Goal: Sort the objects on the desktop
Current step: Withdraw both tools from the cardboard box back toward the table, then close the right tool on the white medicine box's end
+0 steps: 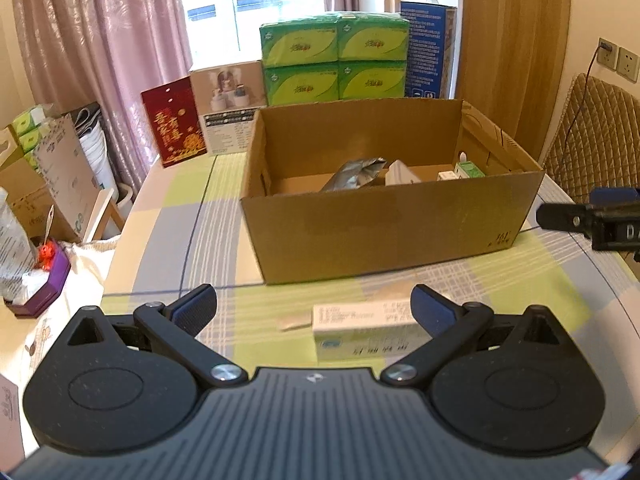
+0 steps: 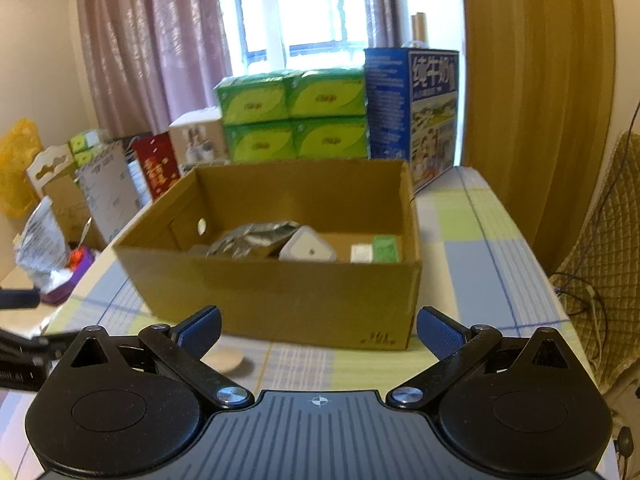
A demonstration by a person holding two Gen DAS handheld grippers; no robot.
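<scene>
Large Chinese characters "纯牛奶" printed on the side of the tall blue carton (image 2: 434, 116) behind the cardboard box (image 2: 280, 300). Gold Chinese characters on the red card (image 1: 176, 124), too blurred to read. Small dark print on the white packet (image 1: 360, 332) and on the green tissue packs (image 1: 336, 60), likewise illegible.

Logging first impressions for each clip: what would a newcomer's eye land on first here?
The open cardboard box in the middle of the checked tablecloth, already holding a silver foil bag and small packets. Behind it, stacked green tissue packs against the bright window. Nearest, a small white carton lies between the open left claw fingers; the right claw is open and holds nothing.
</scene>
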